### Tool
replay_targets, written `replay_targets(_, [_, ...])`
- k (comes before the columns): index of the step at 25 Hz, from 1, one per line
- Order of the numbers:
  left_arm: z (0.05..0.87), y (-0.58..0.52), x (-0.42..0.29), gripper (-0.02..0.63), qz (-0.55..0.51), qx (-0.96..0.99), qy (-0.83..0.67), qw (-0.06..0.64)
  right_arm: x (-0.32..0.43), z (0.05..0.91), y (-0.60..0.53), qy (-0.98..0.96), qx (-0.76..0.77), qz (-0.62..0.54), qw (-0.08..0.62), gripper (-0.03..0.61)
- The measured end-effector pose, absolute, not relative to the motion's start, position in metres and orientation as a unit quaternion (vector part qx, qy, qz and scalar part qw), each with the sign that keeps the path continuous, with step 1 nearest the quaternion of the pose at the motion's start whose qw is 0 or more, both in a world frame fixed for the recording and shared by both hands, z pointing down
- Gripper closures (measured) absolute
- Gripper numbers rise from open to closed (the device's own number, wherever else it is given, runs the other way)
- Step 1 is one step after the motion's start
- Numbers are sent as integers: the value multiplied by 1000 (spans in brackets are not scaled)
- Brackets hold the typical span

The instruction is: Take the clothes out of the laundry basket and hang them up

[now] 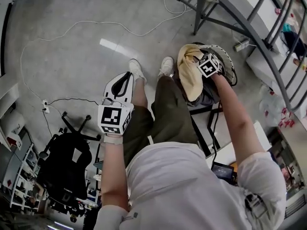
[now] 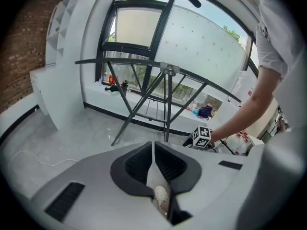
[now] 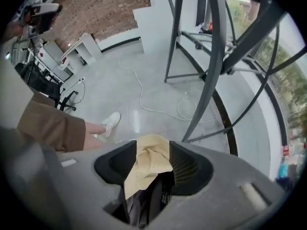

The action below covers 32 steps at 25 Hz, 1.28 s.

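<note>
Shoulders (image 1: 192,181) at six o'clock; at one o'clock the right gripper (image 3: 152,163), jaws apart, straddled a yellow garment (image 1: 189,78) in the laundry basket (image 1: 226,57) — left gripper (image 2: 154,163) closed, empty — apparently nothing hung yet.

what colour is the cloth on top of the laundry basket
Pale yellow, a cream-tan shade. The cloth shows best in the head view.

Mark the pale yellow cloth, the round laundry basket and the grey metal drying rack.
pale yellow cloth (image 1: 190,78), head view, middle of the fabric.
round laundry basket (image 1: 228,59), head view, white rim.
grey metal drying rack (image 1: 255,36), head view, curved rail.
</note>
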<state>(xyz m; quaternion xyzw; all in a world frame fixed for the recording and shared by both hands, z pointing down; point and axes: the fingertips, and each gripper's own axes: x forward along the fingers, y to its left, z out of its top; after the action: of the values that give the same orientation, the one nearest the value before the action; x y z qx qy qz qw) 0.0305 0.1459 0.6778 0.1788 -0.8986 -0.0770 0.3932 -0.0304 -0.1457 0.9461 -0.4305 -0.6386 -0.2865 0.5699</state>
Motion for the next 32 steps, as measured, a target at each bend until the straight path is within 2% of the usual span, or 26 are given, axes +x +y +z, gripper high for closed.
replay_targets(8, [732,146,44,611,-85,183,-883,423,-15,1030,-193,-563,-376,-322,662,313])
replay_targets(15, [742,151,39,611,-84,185,-882,426,-15,1050,-191,-538,-404,-374,638,311])
replay_targets(18, [741,153,36,611,-84,186,-882,426,-9,1051,-195,-514,-407,-379,653,357])
replay_targets(21, [738,152,38,611,-81,186,-883,424,-2,1045,-196,-514,-411,-370,656,485])
replay_targets(22, [738,152,40,611,-80,186,-882,425,-1,1041,-194,-523,-410,-358,656,503])
replay_targets(26, [730,149,42,611,-80,191,-883,422,4,1014,-198,-564,-367,-298,677,550])
replay_targets(28, [725,146,41,611,-79,199,-884,416,16,1001,-208,-569,-343,-271,697,554])
replay_targets(32, [711,140,37,611,-77,218,-886,402,-16,961,-183,-664,-361,-239,610,557])
